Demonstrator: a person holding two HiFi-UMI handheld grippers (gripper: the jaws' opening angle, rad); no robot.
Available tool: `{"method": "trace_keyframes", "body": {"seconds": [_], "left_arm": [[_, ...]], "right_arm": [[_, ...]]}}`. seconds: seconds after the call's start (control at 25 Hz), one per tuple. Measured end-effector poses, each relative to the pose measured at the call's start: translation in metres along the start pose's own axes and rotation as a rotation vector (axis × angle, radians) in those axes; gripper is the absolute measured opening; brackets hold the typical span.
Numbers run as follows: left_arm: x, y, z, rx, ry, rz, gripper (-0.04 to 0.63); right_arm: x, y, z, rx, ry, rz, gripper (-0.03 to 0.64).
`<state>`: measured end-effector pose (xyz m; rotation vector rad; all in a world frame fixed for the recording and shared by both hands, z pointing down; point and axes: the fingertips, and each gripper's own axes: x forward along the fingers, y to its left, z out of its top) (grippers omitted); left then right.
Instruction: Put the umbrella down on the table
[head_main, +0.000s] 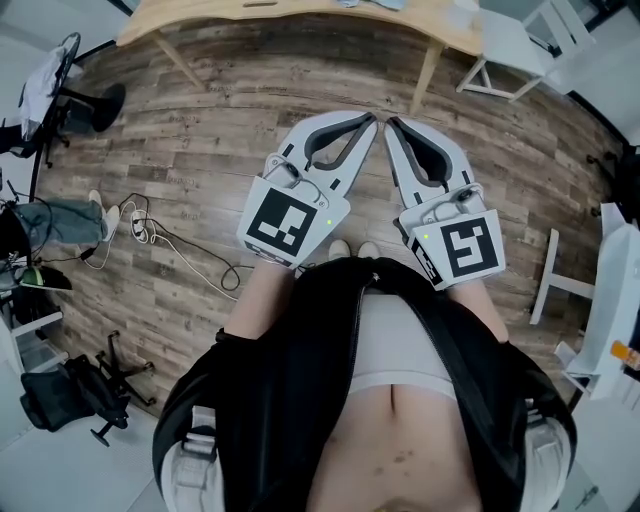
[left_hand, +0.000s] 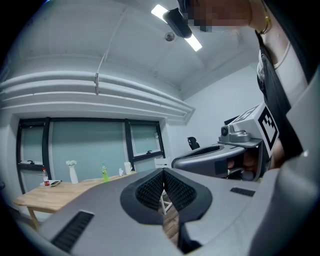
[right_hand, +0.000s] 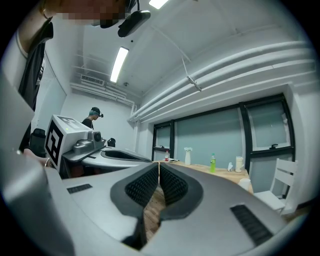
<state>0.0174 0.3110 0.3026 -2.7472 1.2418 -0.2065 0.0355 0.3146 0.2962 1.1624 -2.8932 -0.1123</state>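
— Where did we stand with the umbrella?
— We saw none anywhere. Short of the table (head_main: 300, 15), our left gripper (head_main: 370, 122) and right gripper (head_main: 392, 125) were both closed, empty. The job looked unstarted.

Your left gripper (head_main: 368, 124) and right gripper (head_main: 394, 126) wear smooth, matt grey plastic shells. Their pads (left_hand: 150, 191) look black, finely ribbed and rubbery. The floor (head_main: 200, 150) under you is matt wood plank with a rough, streaky grain. The table (head_main: 300, 14) is paler, smoother wood. Your jacket (head_main: 290, 380) is matt black cloth.
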Motion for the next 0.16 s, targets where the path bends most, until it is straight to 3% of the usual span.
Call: {"method": "trace_keyframes", "body": {"seconds": [0.16], "left_arm": [[-0.0012,-0.0004,-0.0003,-0.002,-0.005,-0.002,0.008]], "right_arm": [[-0.0001,0.0019,0.0006,-0.005,-0.006,0.008,0.031]]}}
